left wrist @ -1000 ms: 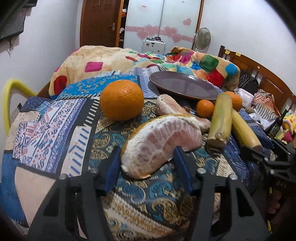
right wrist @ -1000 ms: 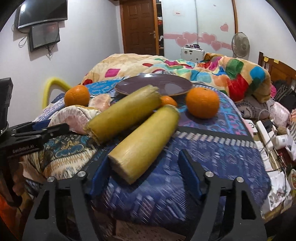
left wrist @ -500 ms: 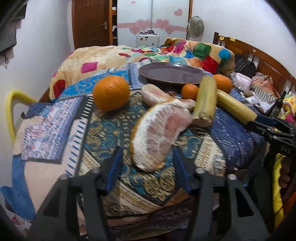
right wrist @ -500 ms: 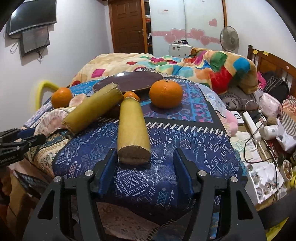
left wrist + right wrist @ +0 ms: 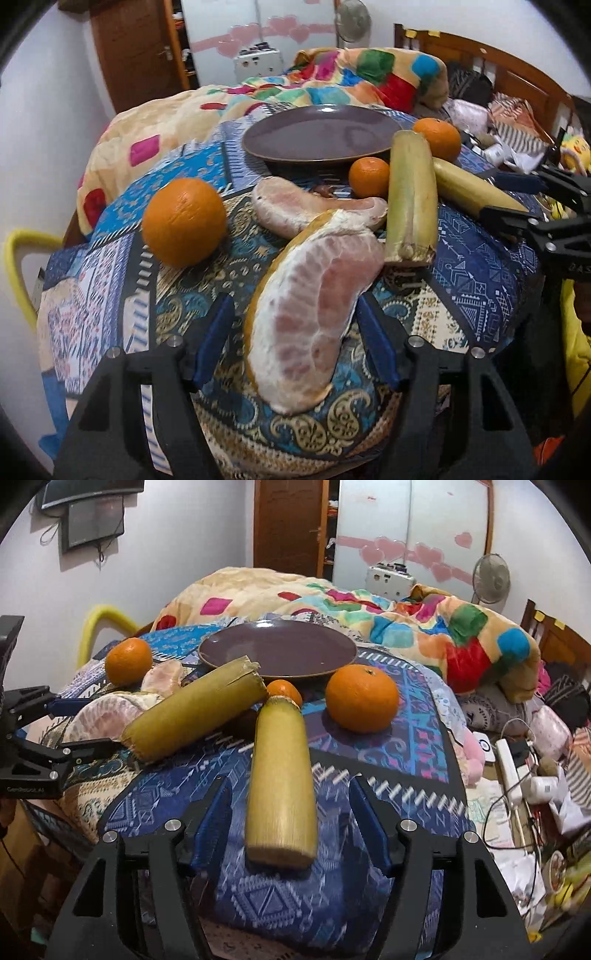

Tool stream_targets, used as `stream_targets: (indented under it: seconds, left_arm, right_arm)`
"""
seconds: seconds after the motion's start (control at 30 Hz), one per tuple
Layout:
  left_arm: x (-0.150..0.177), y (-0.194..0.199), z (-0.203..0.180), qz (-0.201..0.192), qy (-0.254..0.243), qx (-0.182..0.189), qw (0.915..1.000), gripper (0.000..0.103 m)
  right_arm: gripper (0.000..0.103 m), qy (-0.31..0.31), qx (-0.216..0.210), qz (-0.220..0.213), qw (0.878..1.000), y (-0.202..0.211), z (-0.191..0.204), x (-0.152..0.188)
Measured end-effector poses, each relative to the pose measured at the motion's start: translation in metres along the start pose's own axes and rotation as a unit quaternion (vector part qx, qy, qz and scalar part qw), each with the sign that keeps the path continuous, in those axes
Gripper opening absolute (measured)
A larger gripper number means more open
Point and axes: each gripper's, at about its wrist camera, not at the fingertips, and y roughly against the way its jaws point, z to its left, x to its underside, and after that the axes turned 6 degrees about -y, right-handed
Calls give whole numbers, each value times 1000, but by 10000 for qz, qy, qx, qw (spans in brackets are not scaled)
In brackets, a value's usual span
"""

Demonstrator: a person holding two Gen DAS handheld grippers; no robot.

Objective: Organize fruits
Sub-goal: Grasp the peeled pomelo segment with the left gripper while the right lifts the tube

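My left gripper (image 5: 293, 341) is open with its jaws on either side of a peeled pomelo wedge (image 5: 314, 306) on the patterned cloth. A second pomelo piece (image 5: 295, 210), a big orange (image 5: 184, 221), a small orange (image 5: 369, 176) and another orange (image 5: 437, 138) lie around it. My right gripper (image 5: 290, 825) is open, its jaws astride the near end of a sugarcane piece (image 5: 280, 779). A second sugarcane piece (image 5: 195, 716) lies to its left. A purple plate (image 5: 277, 650) sits behind, bare.
A colourful quilt (image 5: 406, 627) is heaped behind the plate. A yellow curved bar (image 5: 99, 618) stands at the left. Cables, a power strip (image 5: 508, 764) and clutter lie off the cloth's right edge. A fan (image 5: 489, 578) stands at the back.
Both grippers have moved forward: the pomelo wedge now lies deeper between the left jaws, and the sugarcane end lies between the right jaws. Both stay open.
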Motion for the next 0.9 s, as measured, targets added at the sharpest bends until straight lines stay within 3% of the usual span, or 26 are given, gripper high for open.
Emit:
stream_targets:
  seconds: [0.3, 0.5, 0.7, 0.9]
  left_arm:
    - [-12, -11, 2, 65, -124, 367, 9992, 69]
    - [-11, -12, 1, -38, -137, 527, 9985, 63]
    - [-3, 0, -6, -182, -167, 276, 9993, 53]
    - [1, 15, -4, -281, 51, 208, 9994, 49]
  right_arm:
    - [62, 72, -221, 388, 9990, -25, -6, -11]
    - [34, -94, -439, 429, 9981, -28, -11, -15]
    - [34, 5, -307, 315, 9990, -22, -7, -12]
    - [34, -47, -337, 186, 9992, -8, -14, -11]
